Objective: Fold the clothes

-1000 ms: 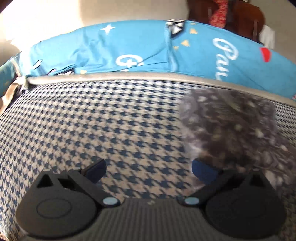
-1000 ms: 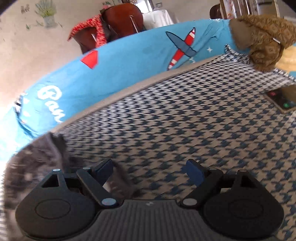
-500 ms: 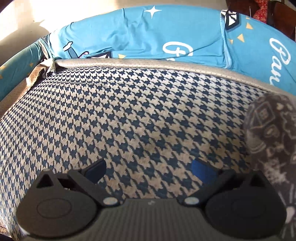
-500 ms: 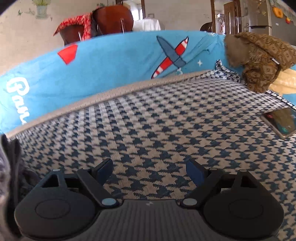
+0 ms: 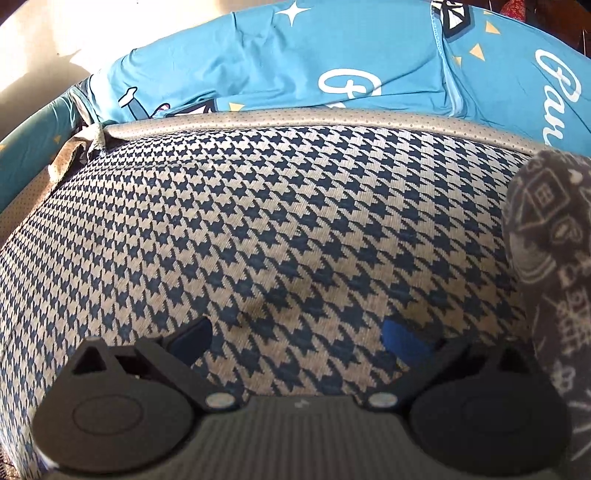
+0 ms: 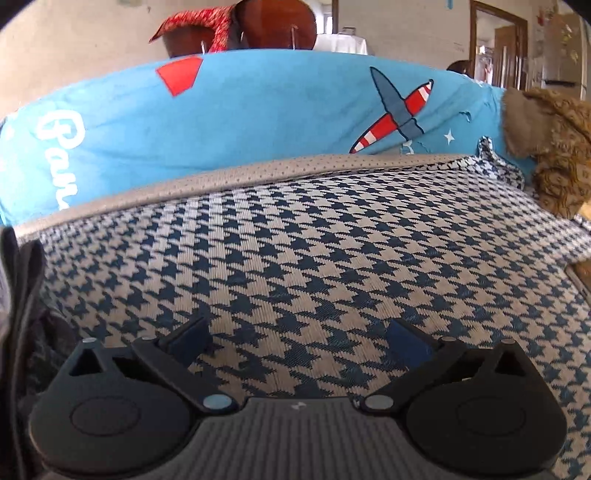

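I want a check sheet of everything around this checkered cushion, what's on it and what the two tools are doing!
Surface: houndstooth cushion, mostly bare.
Job's things: dark patterned garment at the left view's right edge; nothing between either tool's fingers.
Clutter: brown fuzzy cloth at the cushion's far right corner.
Grippers: left tool open; right tool opening.
Cables: nothing seen.
Surroundings: blue printed cover behind the cushion, red cloth on a wooden chair beyond.

A houndstooth cushion [image 5: 258, 221] carries the load — a dark printed garment [image 5: 550, 258] on one edge, a brown patterned cloth [image 6: 554, 147] at the far corner.
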Available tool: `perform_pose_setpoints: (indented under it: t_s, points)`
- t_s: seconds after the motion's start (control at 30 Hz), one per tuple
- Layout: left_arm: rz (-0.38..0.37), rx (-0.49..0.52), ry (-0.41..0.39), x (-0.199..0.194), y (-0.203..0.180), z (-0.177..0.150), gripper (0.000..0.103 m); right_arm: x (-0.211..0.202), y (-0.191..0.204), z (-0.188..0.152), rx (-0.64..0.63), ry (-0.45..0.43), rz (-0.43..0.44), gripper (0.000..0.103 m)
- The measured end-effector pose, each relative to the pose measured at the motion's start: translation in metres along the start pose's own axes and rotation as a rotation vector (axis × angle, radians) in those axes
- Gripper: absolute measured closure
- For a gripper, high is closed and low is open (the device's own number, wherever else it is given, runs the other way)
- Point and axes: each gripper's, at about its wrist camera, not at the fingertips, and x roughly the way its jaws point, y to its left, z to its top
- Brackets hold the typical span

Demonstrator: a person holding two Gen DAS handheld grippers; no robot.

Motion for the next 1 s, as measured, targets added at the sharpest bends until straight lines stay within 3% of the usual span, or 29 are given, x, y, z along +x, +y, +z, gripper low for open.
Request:
perform_pose_setpoints:
  t_s: [1.0]
  points:
    - [0.009,0.047,-0.017,-0.0041,-0.0086,-0.0028,0.0,0.0005,0.0,-0.001,0.001,-0.012,0.008,0.0]
